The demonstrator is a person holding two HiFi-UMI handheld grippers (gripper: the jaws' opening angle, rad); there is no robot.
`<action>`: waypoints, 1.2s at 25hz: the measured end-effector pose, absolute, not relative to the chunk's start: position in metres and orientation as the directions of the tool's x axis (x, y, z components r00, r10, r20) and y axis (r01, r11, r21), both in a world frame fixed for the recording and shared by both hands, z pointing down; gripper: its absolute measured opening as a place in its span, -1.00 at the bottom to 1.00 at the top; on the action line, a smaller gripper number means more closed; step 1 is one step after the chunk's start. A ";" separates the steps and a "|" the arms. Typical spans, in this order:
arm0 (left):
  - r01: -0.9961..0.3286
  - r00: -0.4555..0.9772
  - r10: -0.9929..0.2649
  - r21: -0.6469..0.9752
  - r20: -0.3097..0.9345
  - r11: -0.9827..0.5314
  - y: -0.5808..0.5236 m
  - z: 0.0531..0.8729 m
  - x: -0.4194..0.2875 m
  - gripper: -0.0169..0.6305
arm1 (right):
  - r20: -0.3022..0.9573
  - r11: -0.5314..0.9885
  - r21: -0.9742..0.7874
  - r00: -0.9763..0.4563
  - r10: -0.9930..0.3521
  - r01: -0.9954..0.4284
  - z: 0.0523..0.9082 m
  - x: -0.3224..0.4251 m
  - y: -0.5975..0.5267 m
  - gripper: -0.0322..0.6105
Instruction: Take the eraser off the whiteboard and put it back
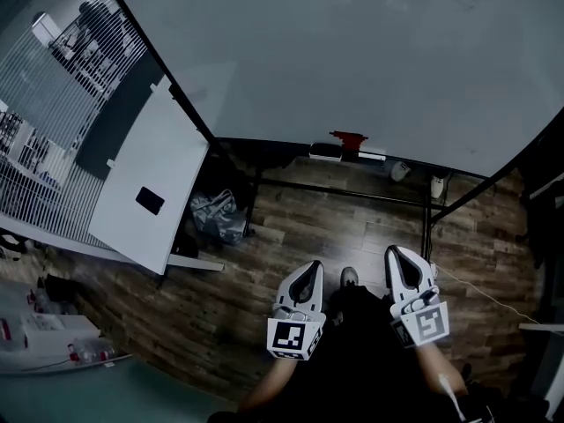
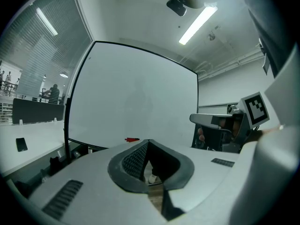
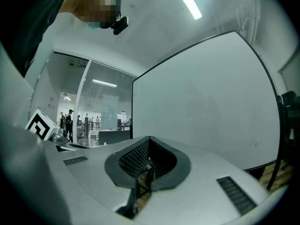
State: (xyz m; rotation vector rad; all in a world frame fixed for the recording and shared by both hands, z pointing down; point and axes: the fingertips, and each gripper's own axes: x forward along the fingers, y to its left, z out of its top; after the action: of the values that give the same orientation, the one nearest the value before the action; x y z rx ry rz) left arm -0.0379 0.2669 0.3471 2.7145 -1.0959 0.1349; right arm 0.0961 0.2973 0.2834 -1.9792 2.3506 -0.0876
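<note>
The whiteboard [image 1: 352, 51] fills the upper part of the head view, and the red eraser [image 1: 348, 139] sits at its lower edge near the middle, well apart from both tongs. Whether it clings to the board face or rests on the narrow ledge [image 1: 374, 157] just under it cannot be told. On that ledge, just left of the eraser, lies a dark oblong thing [image 1: 324, 151] too small to identify. Below the board, on the wooden floor [image 1: 335, 227] beside the stand's left leg, slumps a crumpled grey bag [image 1: 216, 216]; its contents do not show. A white tabletop [image 1: 141, 174] to the left carries one flat black object [image 1: 149, 200]. The left gripper [image 1: 308, 268] and right gripper [image 1: 393, 252] are held low and side by side, pointing toward the board. In the left gripper view the tongs [image 2: 147, 142] are pressed together with nothing between the pads, only floor showing through the gap behind the tips, and the eraser [image 2: 132, 139] appears as a small red mark far off at the board's foot. In the right gripper view the tongs [image 3: 149, 138] likewise meet at the tips and pinch nothing, with the bare board [image 3: 201, 107] ahead.
</note>
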 end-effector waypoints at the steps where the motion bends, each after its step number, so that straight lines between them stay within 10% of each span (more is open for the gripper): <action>1: -0.694 0.720 -0.674 0.161 0.167 -0.702 0.265 0.347 -0.035 -0.93 | -0.011 0.170 -0.091 -0.169 -0.985 -0.981 0.285 0.099 0.295 -0.85; 30: -0.750 0.659 -0.709 0.138 0.252 -0.647 0.173 0.353 0.060 -0.93 | -0.004 0.267 -0.124 -0.268 -0.963 -0.956 0.301 0.182 0.190 -0.85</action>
State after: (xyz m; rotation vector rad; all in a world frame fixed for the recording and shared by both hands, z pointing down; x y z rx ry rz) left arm 0.0598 0.1728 0.3535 2.6462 -1.1826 0.2565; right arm 0.1818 0.1896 0.3011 -1.8503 2.4365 -0.1483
